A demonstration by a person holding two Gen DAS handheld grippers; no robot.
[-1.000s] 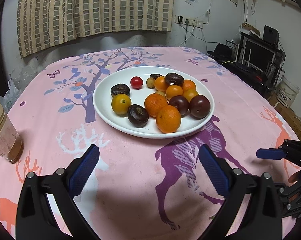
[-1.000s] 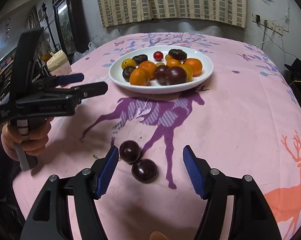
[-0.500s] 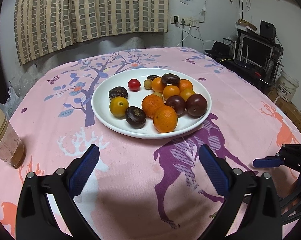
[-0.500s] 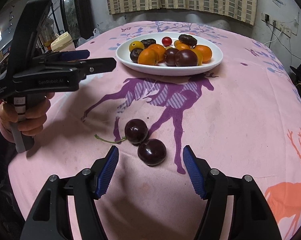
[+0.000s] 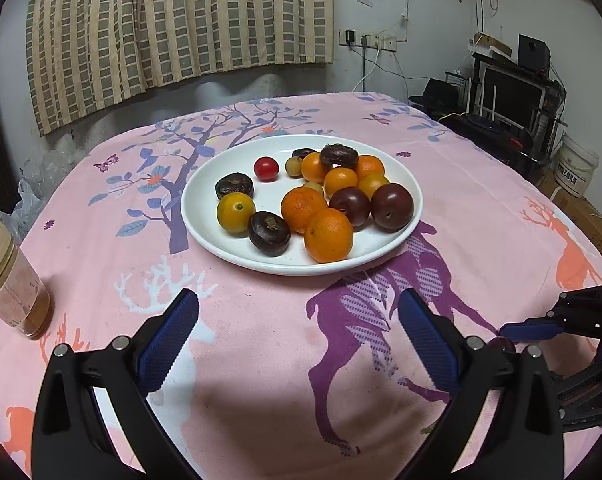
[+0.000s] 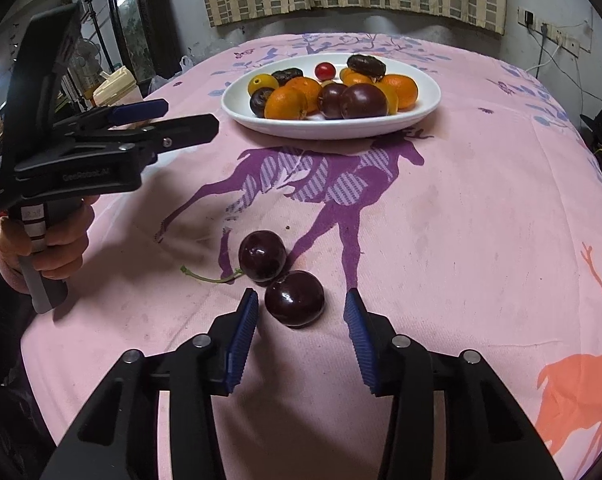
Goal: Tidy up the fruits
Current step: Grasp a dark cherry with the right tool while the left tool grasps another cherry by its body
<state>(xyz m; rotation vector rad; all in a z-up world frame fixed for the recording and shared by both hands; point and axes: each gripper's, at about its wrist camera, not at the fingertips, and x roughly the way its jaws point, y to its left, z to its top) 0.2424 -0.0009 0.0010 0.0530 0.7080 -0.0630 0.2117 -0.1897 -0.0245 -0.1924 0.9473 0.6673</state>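
Observation:
Two dark cherries lie on the pink tablecloth in the right wrist view, touching each other: a near cherry (image 6: 295, 299) and a far cherry (image 6: 262, 255) with a green stem. My right gripper (image 6: 301, 312) is open, low over the cloth, with the near cherry just ahead between its fingertips, not touched. A white plate (image 6: 425, 110) holds oranges, plums, dark round fruits and a red cherry tomato; it also shows in the left wrist view (image 5: 199, 216). My left gripper (image 5: 299, 328) is open and empty, held above the cloth short of the plate.
A jar with a cream lid (image 5: 5, 280) stands at the table's left edge. The left gripper and the hand on it (image 6: 113, 148) hover left of the cherries. The right gripper's blue finger (image 5: 533, 330) shows low at the right. Shelves and a bucket stand beyond the table's right side.
My right gripper has moved forward and down, so the near cherry now lies between its fingertips. My left gripper has risen slightly and stayed open.

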